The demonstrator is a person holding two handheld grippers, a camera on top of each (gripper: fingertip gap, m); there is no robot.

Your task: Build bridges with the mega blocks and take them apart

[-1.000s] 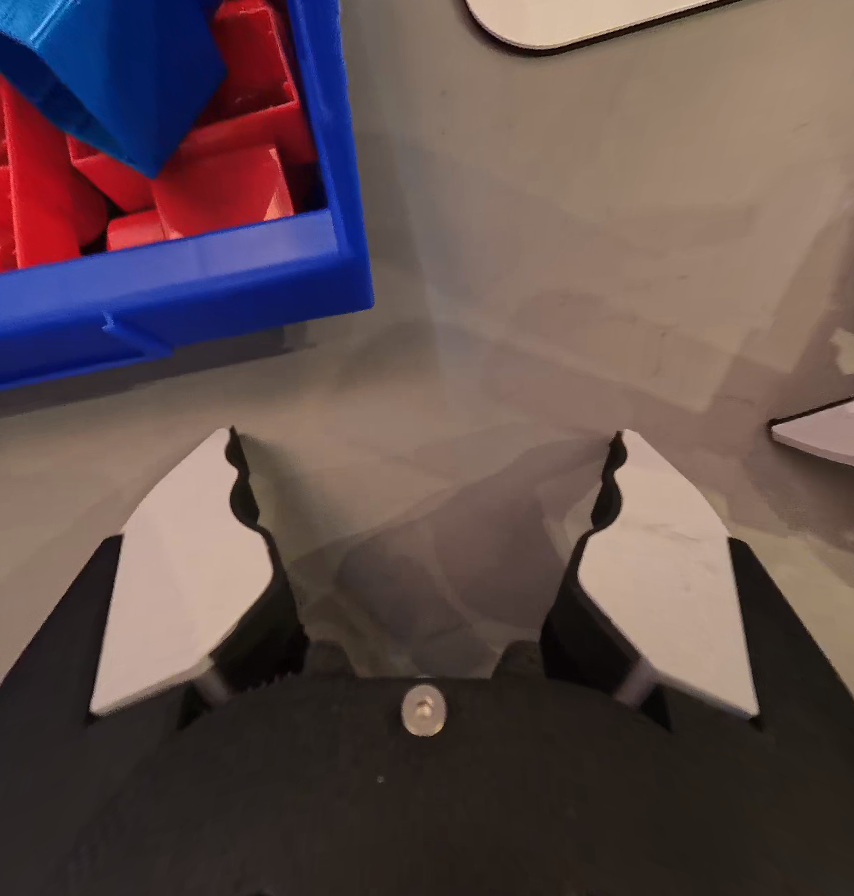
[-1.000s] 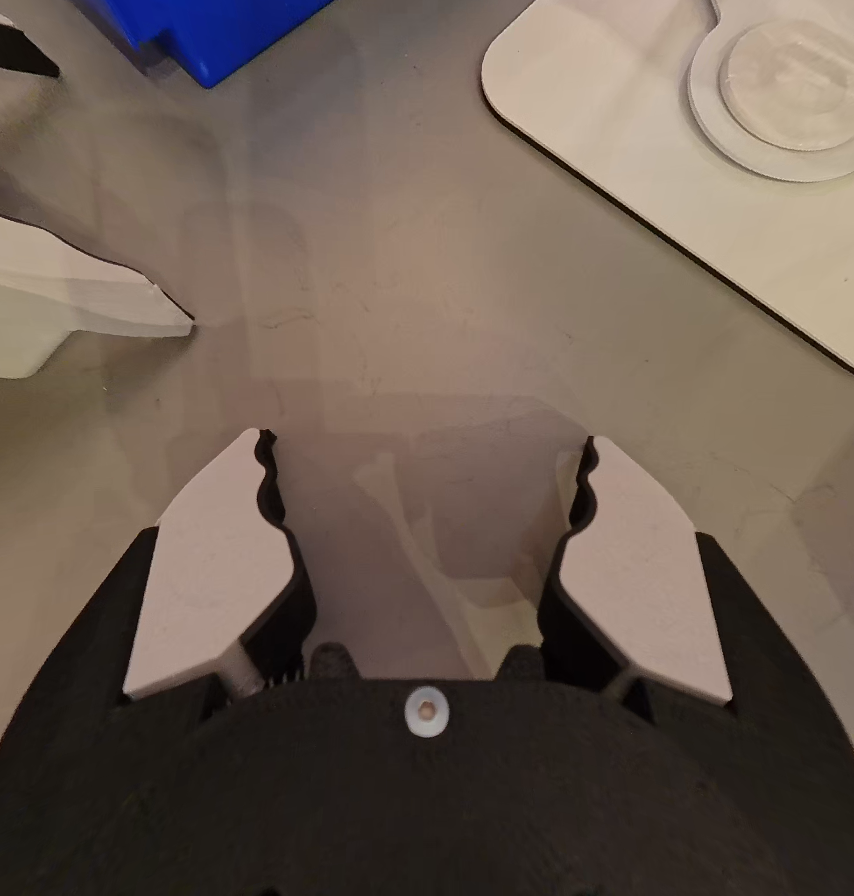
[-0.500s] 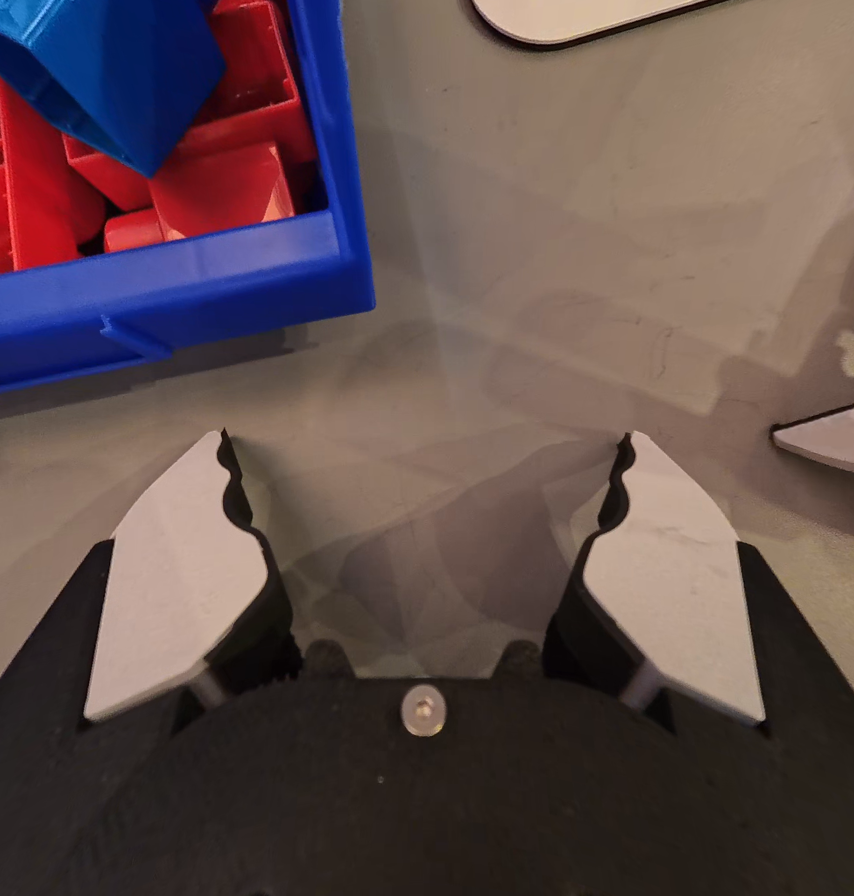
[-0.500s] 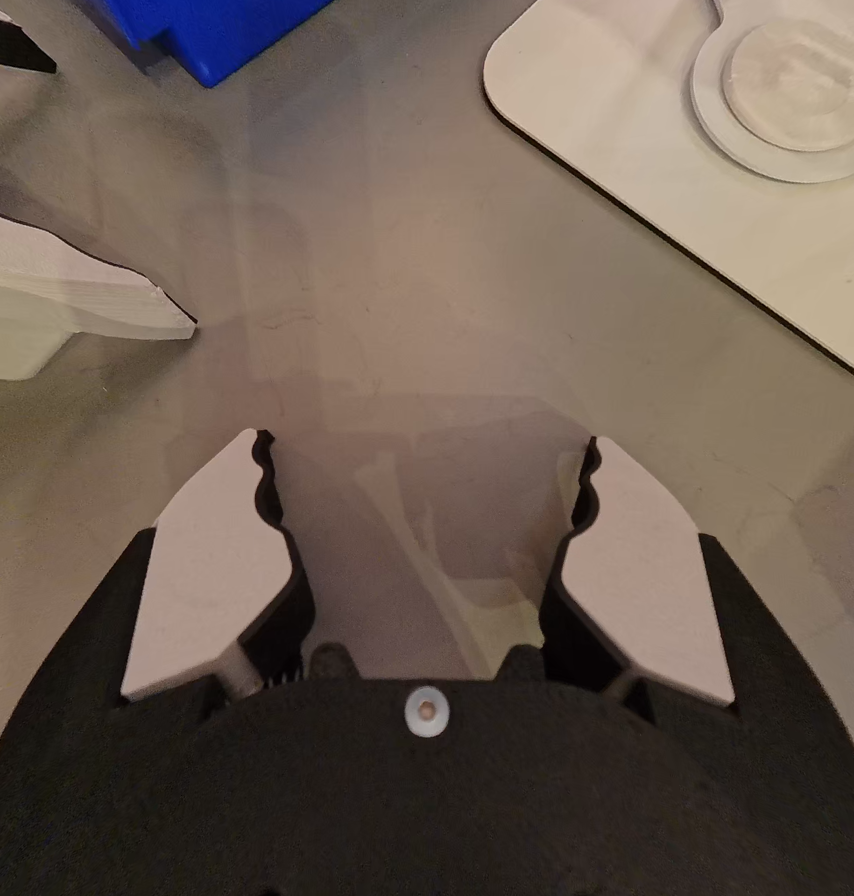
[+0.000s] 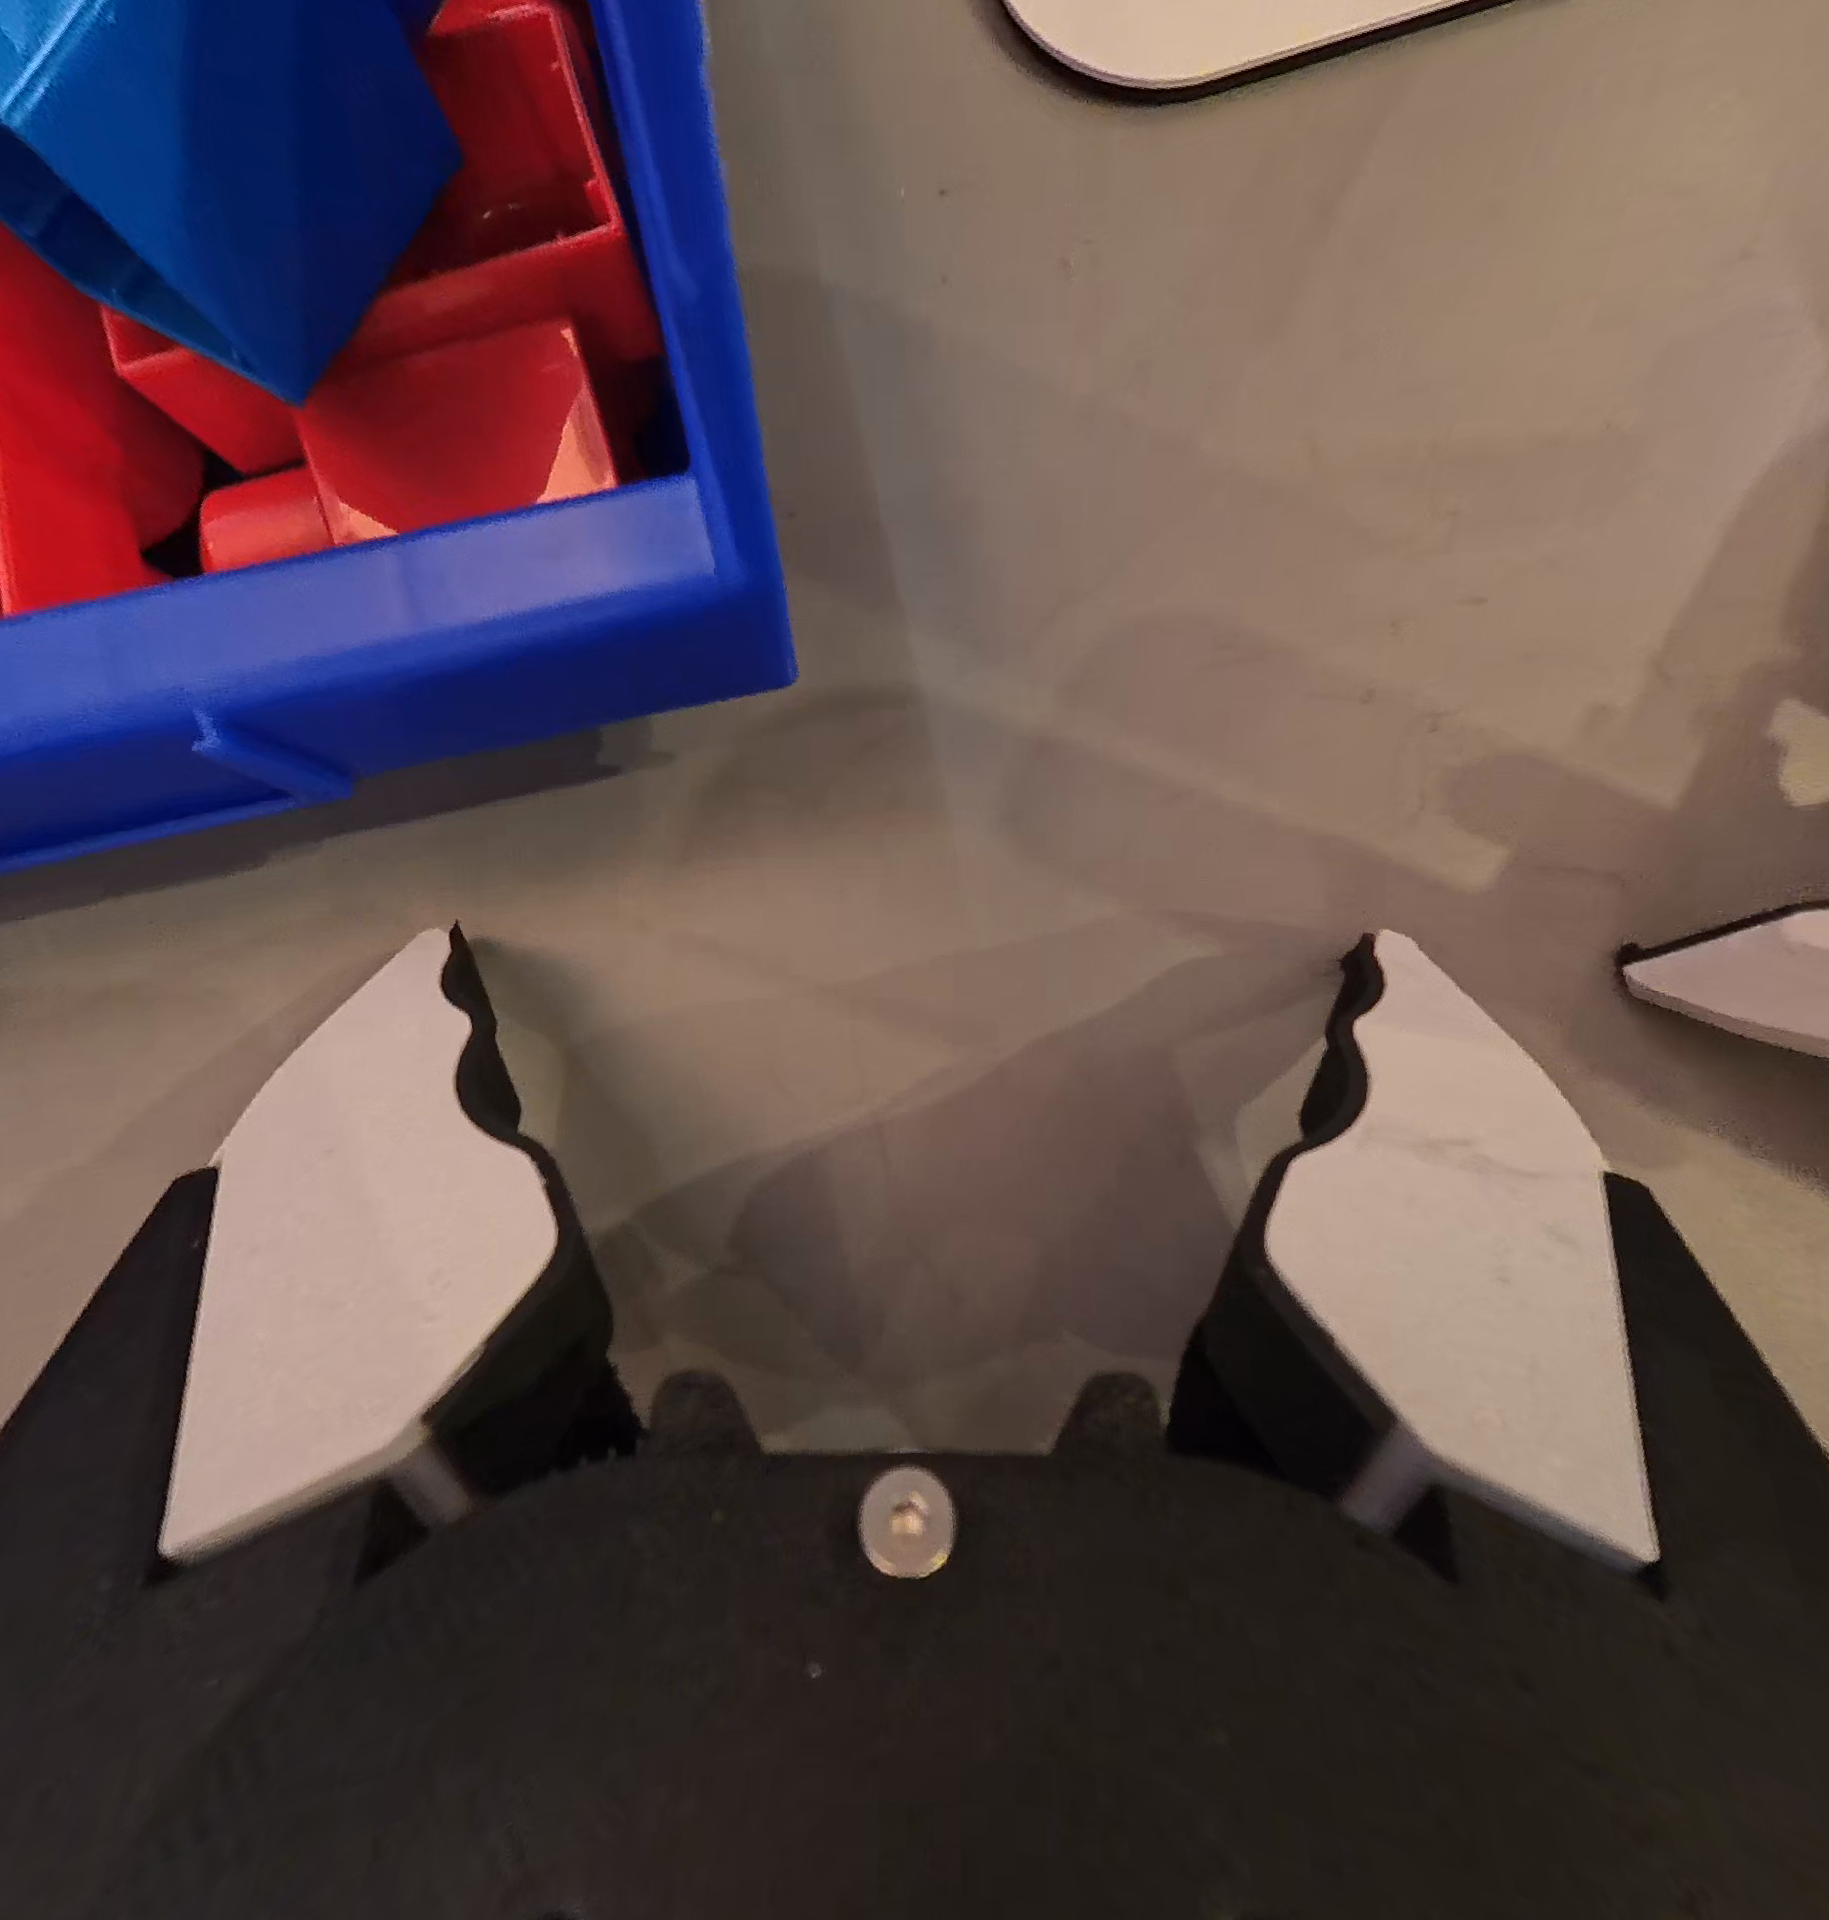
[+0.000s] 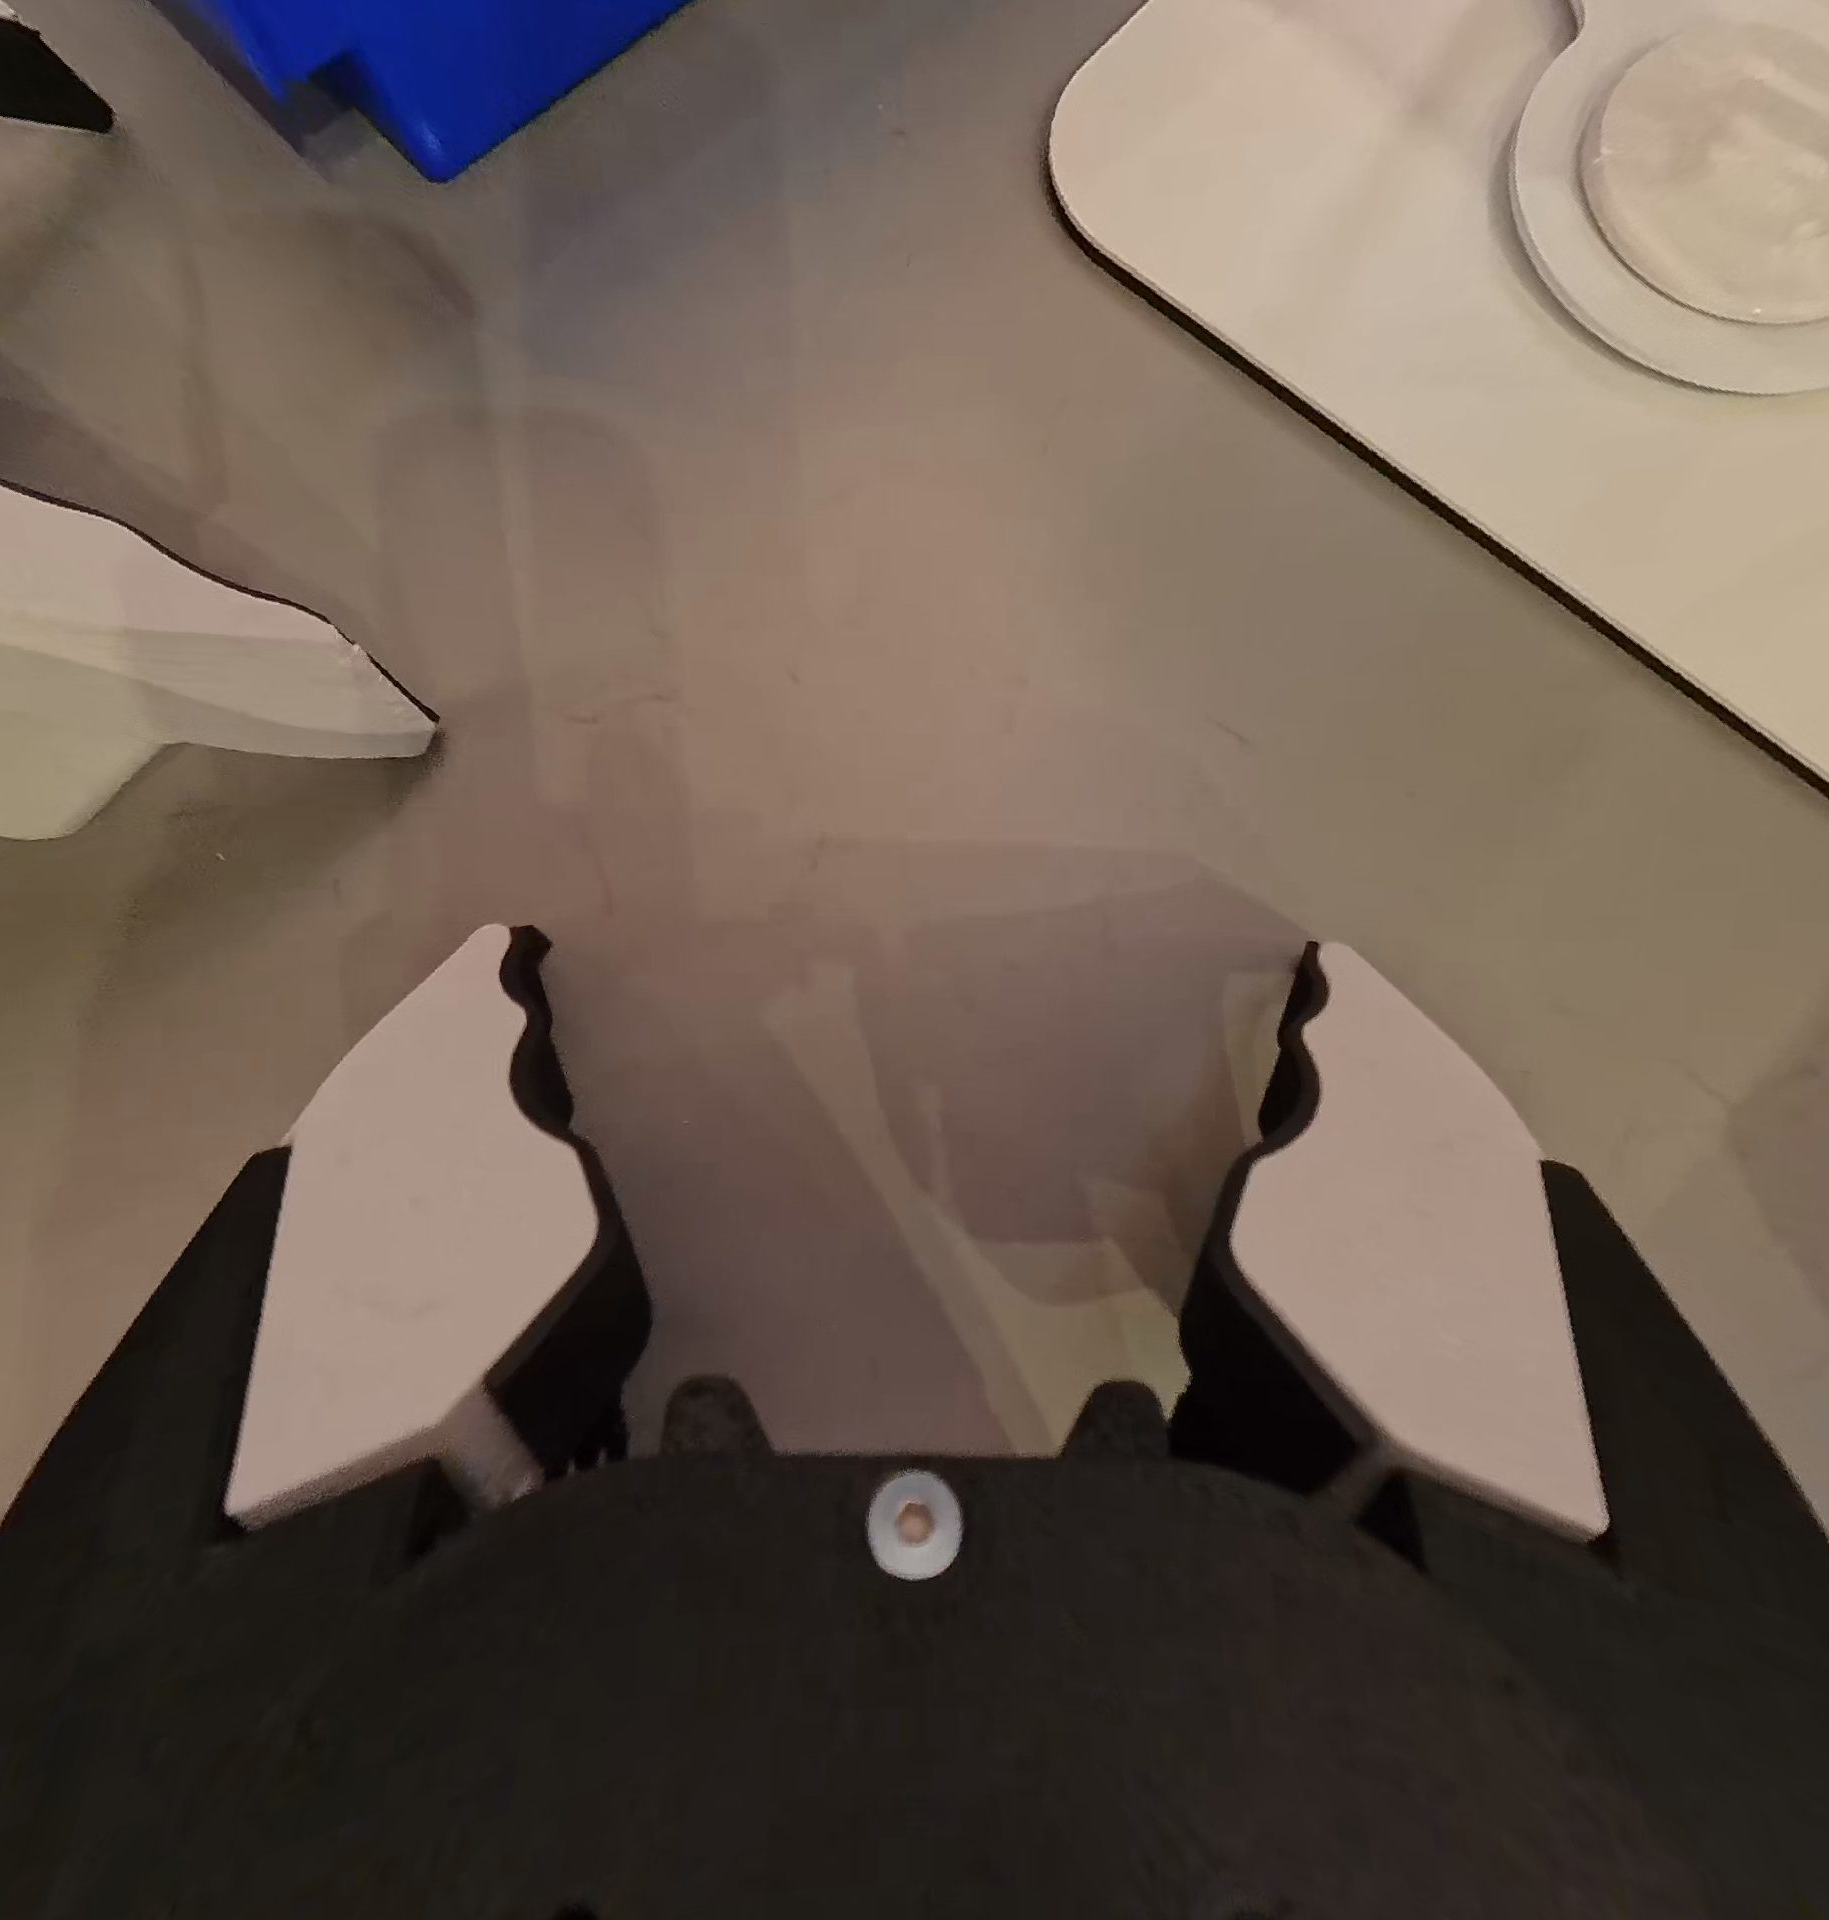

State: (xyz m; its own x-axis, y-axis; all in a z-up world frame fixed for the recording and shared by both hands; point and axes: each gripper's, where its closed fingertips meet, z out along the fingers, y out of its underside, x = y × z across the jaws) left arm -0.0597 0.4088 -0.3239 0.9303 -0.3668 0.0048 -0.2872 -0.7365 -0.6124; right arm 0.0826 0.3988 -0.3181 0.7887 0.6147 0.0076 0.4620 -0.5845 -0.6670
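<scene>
Left gripper (image 5: 908,935): fingers spread wide, nothing between them; only bare table shows in the gap. White finger faces with black wavy inner pads (image 5: 484,1049).
Right gripper (image 6: 915,940): likewise spread wide and holding nothing; grey table visible between the fingers.
Table (image 5: 1201,520): smooth grey surface, glossy, with soft shadows and faint reflections under both grippers.
Bin (image 5: 370,665): blue plastic, upper left of the left wrist view, standing on the table ahead and to the left of the left gripper, apart from its fingertips. One corner of it shows at the top left of the right wrist view (image 6: 442,62).
Blocks: all that can be seen lie inside the bin. Red blocks (image 5: 453,436) piled loosely at odd angles; a large blue block (image 5: 193,166) lies tilted on top of them.
White board (image 6: 1409,416): flat, rounded corner, dark edge, on the table ahead and to the right of the right gripper. Its corner also shows at the top of the left wrist view (image 5: 1201,42).
Round disc (image 6: 1720,177): pale, circular, lying on the white board near the upper right edge of the right wrist view.
Grippers relative to each other: side by side, near but apart. The left one's finger shows at the left edge of the right wrist view (image 6: 214,665); the right one's fingertip shows at the right edge of the left wrist view (image 5: 1762,987).
</scene>
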